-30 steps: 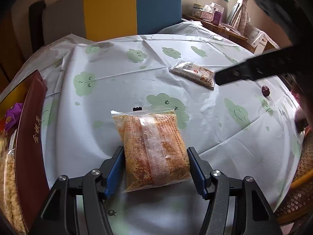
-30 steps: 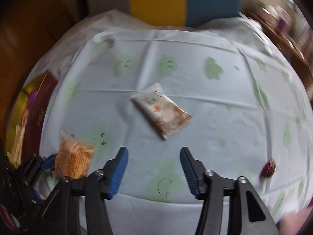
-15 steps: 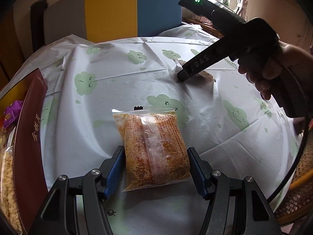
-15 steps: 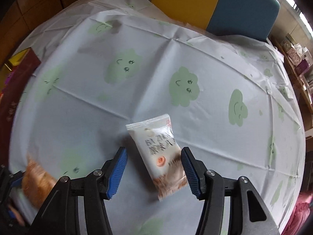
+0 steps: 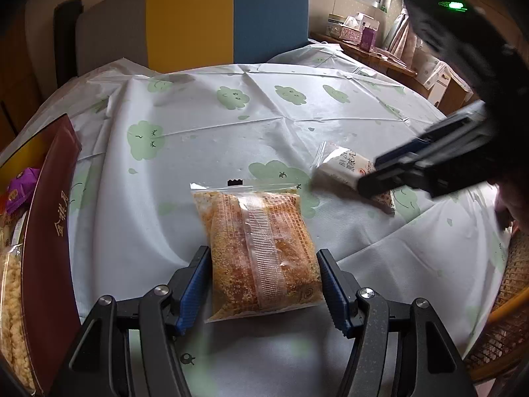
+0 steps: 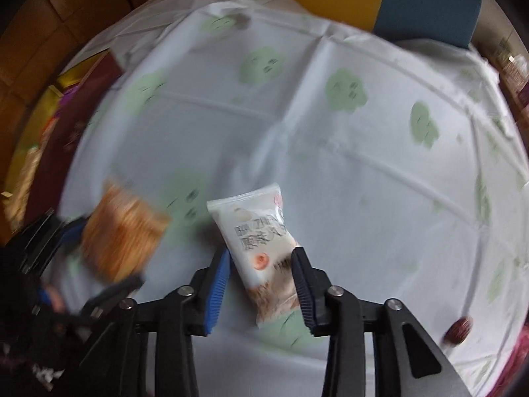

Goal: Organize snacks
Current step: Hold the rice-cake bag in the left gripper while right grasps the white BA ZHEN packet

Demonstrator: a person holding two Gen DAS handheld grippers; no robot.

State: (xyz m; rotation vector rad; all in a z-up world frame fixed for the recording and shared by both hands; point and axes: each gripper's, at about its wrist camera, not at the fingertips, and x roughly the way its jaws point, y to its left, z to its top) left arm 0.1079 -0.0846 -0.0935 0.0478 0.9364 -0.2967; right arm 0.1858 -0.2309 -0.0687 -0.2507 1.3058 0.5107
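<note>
A clear packet of orange crumbly snack (image 5: 261, 251) lies on the cloud-print tablecloth between the fingers of my left gripper (image 5: 263, 258), whose pads touch its sides. It also shows blurred in the right wrist view (image 6: 120, 228). A white snack packet (image 6: 261, 244) sits between the fingers of my right gripper (image 6: 261, 258), which are closed against its sides. In the left wrist view the right gripper (image 5: 380, 180) holds that white packet (image 5: 340, 167) just above the cloth, right of the orange packet.
A dark red box (image 5: 46, 231) with snacks in it stands at the table's left edge, seen also in the right wrist view (image 6: 82, 106). A small dark red date (image 6: 458, 329) lies at the right. A yellow and blue chair (image 5: 224, 20) stands behind the table.
My right gripper has closed on the white packet and carried it nearer, toward the orange packet. My left gripper and the orange packet have stayed in place.
</note>
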